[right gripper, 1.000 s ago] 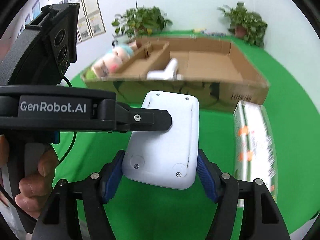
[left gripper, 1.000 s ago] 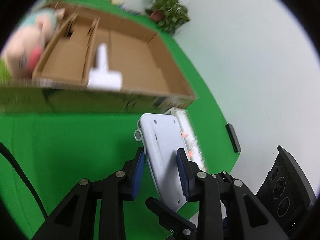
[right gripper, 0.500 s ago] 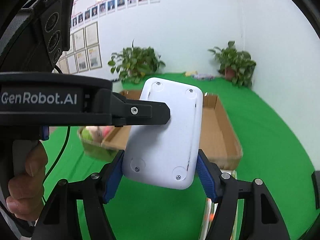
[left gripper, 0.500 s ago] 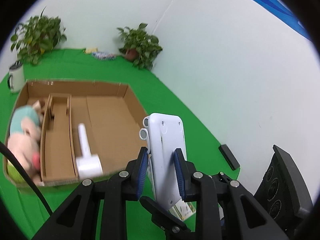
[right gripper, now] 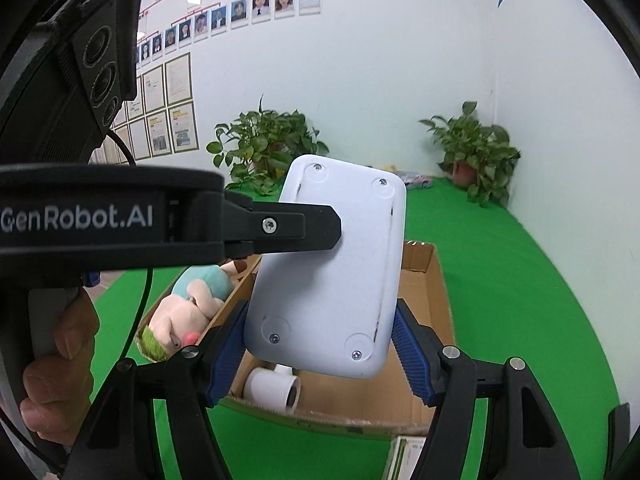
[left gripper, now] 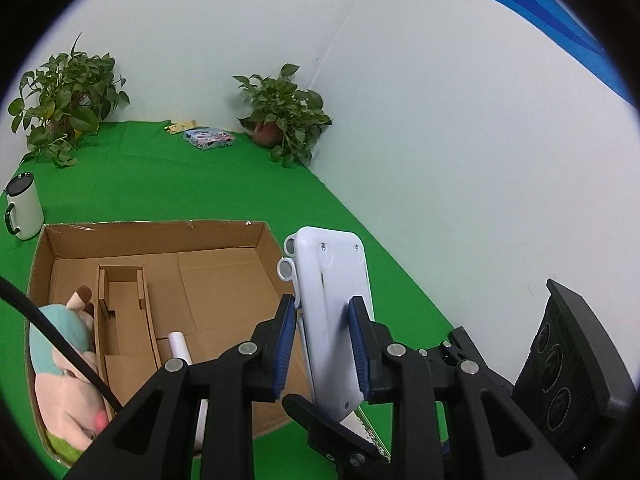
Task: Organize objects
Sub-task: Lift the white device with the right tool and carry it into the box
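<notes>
A flat white plastic device [left gripper: 332,280] hangs in the air over the near right corner of an open cardboard box [left gripper: 160,232]. My left gripper [left gripper: 322,344] is shut on its thin sides. My right gripper [right gripper: 320,354] is shut across its wide back face [right gripper: 332,264]. In the right wrist view the left gripper's finger [right gripper: 296,228] presses the device from the left. A plush toy [left gripper: 60,344] fills the box's left compartment. A white roller-like tool [right gripper: 272,390] lies in the large compartment.
A green cloth [left gripper: 160,184] covers the table, with a white wall close on the right. A white mug [left gripper: 24,208] stands behind the box. Two potted plants [left gripper: 284,120] and a colourful pack [left gripper: 208,138] sit at the back. A printed carton [right gripper: 404,456] lies below the device.
Both grippers have risen together with the white device. The box now appears lower and from above, and the long printed carton has dropped almost out of view.
</notes>
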The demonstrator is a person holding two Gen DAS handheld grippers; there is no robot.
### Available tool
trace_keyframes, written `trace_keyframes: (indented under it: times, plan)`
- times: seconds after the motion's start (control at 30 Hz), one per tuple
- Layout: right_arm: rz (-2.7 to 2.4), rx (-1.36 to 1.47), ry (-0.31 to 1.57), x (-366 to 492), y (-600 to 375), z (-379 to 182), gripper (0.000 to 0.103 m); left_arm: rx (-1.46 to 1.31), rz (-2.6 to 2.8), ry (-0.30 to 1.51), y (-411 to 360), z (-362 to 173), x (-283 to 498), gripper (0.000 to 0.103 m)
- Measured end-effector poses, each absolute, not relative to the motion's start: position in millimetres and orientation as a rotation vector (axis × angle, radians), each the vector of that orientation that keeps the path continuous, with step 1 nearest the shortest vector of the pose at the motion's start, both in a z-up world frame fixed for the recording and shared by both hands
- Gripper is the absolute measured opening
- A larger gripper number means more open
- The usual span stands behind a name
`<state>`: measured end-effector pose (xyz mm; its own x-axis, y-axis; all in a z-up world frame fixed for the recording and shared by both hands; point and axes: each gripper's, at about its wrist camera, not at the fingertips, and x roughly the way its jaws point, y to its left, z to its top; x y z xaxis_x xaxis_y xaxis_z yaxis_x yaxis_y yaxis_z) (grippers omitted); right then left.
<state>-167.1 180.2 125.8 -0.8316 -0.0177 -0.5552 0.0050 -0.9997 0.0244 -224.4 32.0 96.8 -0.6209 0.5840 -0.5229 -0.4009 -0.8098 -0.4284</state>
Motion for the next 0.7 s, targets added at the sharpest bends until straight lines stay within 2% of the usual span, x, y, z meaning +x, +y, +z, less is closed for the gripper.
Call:
trace_keyframes:
  times: [0.3, 0.7]
  plan:
    - [-2.86, 1.141, -0.107, -234.6, 193.0, 101.3, 0.066, -1.073, 2.36, -0.397, 21.8, 55.5, -268.3, 0.025]
    - [-2.575, 1.512, -0.254, -277.1, 214.8, -10.8, 0.066, -1.377, 2.251, -0.439, 26.5, -40.4, -300.5, 0.025]
